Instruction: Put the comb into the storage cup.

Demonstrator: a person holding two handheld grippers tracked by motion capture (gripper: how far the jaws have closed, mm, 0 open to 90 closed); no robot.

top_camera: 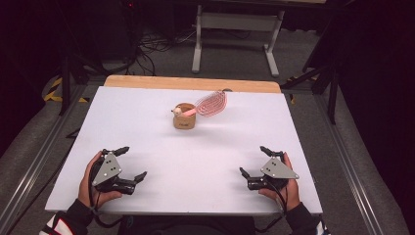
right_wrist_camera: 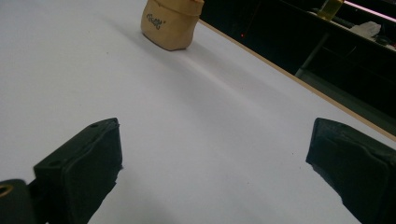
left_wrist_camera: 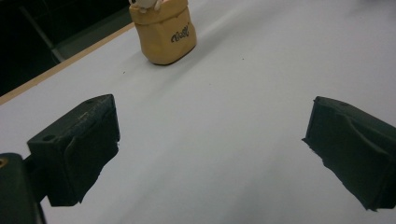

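While resting low in frame of the high view, both grippers on the white surface [top_camera: 195,166], well apart from each other. Left gripper [top_camera: 133,163] at lower left, held in the left hand [top_camera: 90,178]; fingers spread wide, nothing between them. Right gripper [top_camera: 254,160] at lower right, held in the right hand [top_camera: 286,183]; fingers likewise spread wide, empty. Grey three-cornered plate on top of each.

Tan cup [top_camera: 185,116] upright at upper centre of the high view, well apart from both grippers. Dark lettering on its side. Pale rounded object at its rim, identity unclear. Pink wire whisk [top_camera: 211,103] leaning out of the cup toward the upper right, head raised above the surface.

Left gripper view: two black fingers [left_wrist_camera: 77,149] at lower left and lower right of frame, wide gap, bare white surface [left_wrist_camera: 210,140] between. Cup [left_wrist_camera: 164,32] at top, left of centre.

Right gripper view: black fingers [right_wrist_camera: 81,175] at lower left and lower right, wide gap. Cup [right_wrist_camera: 170,23] at top, left of centre. Wooden edge of the surface running diagonally at right.

Beyond the surface in the high view: grey floor, white frame legs [top_camera: 235,36], dark cables.
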